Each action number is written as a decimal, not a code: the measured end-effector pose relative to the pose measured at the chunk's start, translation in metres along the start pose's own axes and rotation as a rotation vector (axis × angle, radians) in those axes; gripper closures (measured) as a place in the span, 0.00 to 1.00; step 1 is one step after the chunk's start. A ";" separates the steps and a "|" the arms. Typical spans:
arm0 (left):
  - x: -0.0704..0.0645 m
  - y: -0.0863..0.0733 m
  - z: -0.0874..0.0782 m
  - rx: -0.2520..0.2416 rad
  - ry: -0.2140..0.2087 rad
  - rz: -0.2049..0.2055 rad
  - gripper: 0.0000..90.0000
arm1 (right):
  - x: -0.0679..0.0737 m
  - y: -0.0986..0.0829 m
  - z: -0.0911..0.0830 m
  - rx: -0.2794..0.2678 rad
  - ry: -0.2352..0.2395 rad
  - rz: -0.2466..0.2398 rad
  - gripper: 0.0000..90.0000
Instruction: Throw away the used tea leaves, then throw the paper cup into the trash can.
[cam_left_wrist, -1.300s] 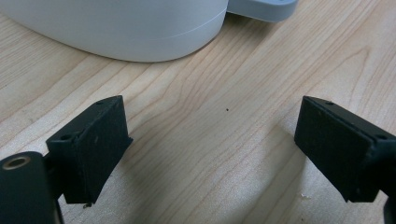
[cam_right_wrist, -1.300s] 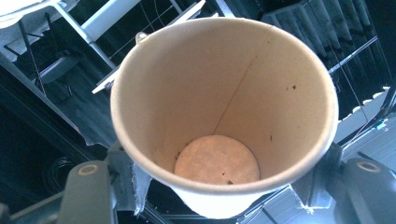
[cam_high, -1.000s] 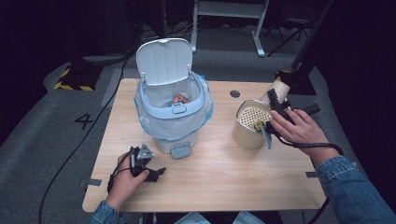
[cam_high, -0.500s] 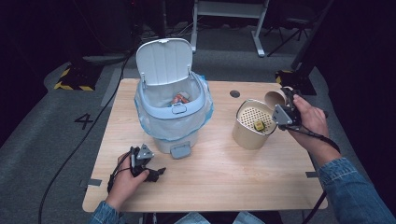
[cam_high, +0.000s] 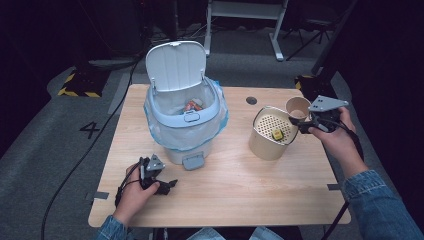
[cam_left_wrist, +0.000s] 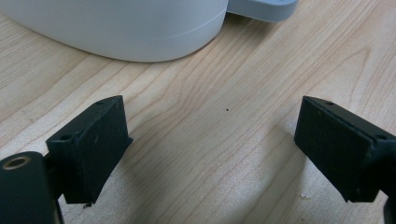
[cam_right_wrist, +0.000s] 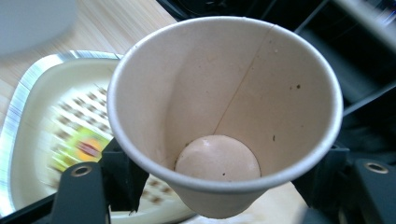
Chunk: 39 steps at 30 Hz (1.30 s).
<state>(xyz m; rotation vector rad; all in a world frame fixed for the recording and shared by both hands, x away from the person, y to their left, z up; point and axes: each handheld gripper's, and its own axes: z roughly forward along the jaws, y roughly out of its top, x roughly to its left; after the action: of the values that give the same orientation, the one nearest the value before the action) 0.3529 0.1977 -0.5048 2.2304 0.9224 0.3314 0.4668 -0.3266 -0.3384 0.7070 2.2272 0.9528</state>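
Lower left of the high view: my left gripper (cam_high: 167, 186) rests on the table (cam_high: 240, 185), jaws wide apart. Centre-left, lidded bin (cam_high: 182, 122). Right: my right gripper (cam_high: 300, 123) clamps the paper cup (cam_high: 298, 107), just above the beige strainer basket (cam_high: 270, 134).

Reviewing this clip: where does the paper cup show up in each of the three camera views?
High view: the paper cup is right of centre, held at the right tool, beside the cream strainer basket.
Left gripper view: not in it; the left tool stands open over bare wood.
Right gripper view: the cup sits centre frame between the jaws, empty.
Shared landmark: the cream strainer basket, lower left in the right gripper view.
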 end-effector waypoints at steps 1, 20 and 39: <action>0.000 0.000 0.000 0.000 0.000 0.000 0.11 | -0.002 -0.001 -0.001 0.000 0.035 0.075 0.33; 0.000 0.000 0.000 0.000 0.001 0.000 0.11 | -0.006 0.000 -0.013 -0.056 0.259 0.235 0.33; 0.001 0.000 0.000 -0.002 -0.004 0.003 0.12 | 0.010 0.059 -0.013 -0.164 0.326 0.150 0.32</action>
<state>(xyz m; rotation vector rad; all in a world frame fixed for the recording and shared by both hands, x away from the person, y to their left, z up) 0.3537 0.1986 -0.5049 2.2307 0.9164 0.3294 0.4647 -0.2906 -0.2891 0.6910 2.3602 1.3938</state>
